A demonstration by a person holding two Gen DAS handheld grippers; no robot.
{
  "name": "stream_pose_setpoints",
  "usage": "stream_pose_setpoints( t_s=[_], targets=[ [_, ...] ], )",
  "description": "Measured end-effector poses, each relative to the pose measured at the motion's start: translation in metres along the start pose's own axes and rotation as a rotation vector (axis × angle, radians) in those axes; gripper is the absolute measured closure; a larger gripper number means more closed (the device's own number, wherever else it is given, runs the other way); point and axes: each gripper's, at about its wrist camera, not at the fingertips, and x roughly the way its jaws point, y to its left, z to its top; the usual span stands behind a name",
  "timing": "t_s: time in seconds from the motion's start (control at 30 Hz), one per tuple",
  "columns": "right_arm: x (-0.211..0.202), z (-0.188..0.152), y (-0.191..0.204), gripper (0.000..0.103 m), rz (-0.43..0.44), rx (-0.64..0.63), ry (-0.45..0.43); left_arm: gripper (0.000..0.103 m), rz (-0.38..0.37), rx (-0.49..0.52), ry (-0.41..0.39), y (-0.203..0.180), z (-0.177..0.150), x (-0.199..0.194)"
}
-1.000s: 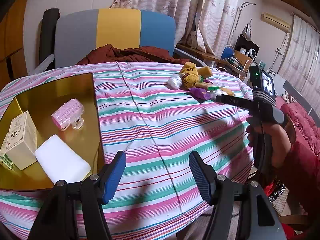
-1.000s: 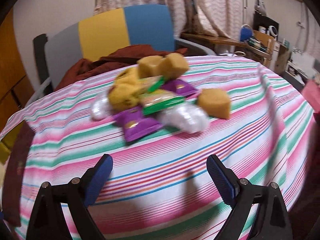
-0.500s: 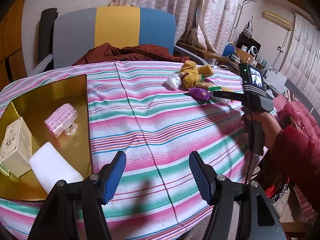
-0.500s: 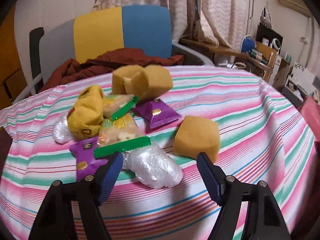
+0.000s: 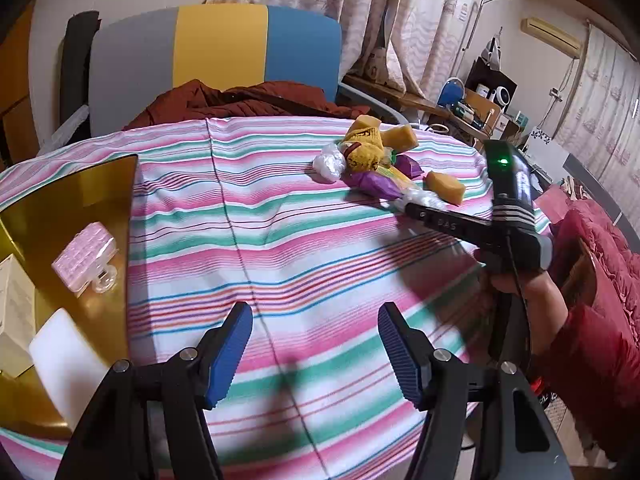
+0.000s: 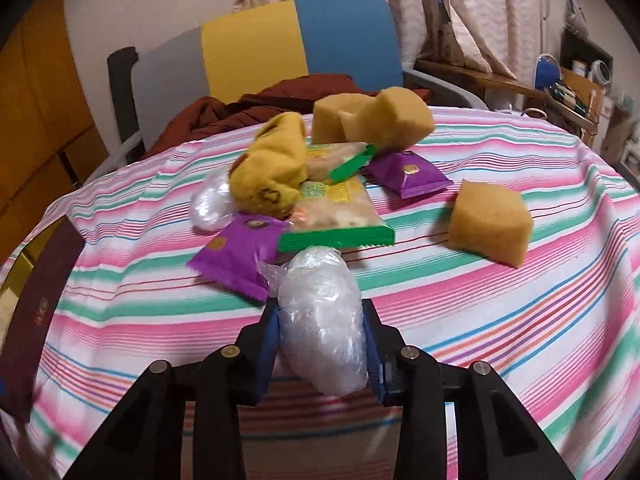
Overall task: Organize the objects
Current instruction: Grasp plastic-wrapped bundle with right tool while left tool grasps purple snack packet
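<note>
Right gripper [image 6: 322, 340] pinched one plastic wad [image 6: 322, 320], left gripper [image 5: 315, 344] spread, empty, three sponges [image 6: 488, 222], two purple packets [image 6: 240, 256], two green packets [image 6: 336, 216], second wad [image 6: 210, 202].

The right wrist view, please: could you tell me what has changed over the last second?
The right tool moved forward into the pile and closed on the clear plastic bundle. The left tool stayed open above the striped tablecloth, and the gold tray kept its contents.

Right gripper [image 6: 322, 346] clamped on clear plastic bundle [image 6: 323, 320], near edge of striped tablecloth [image 6: 500, 312]. Beyond: green-edged snack pack [image 6: 340, 220], purple packets, yellow sock [image 6: 272, 172], sponge [image 6: 490, 222] right.
</note>
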Motion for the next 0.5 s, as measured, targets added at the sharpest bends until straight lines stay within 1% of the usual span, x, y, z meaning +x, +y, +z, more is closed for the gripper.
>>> stream_pose_setpoints(
  t_s=[0.07,0.13,0.2,0.33,0.5],
  targets=[
    [-0.003,0.002,-0.009,0.064,-0.048,0.027,-0.023,0.037,-0.003,-0.008,0.006,-0.002,0.005,0.006],
    [-0.003,0.003,-0.018,0.064,-0.114,0.046,-0.038,0.037,0.003,-0.011,0.012,-0.005,0.012,0.014],
    [-0.004,0.002,-0.033,0.064,-0.153,0.101,-0.038,0.037,0.004,-0.017,0.018,-0.008,0.018,0.021],
    [-0.008,-0.008,-0.049,0.065,-0.159,0.191,-0.061,0.036,-0.006,-0.021,0.038,-0.018,0.033,0.041],
    [-0.012,-0.014,-0.049,0.065,-0.169,0.209,-0.092,0.035,-0.02,0.014,0.058,-0.042,0.06,0.072]
  ],
)
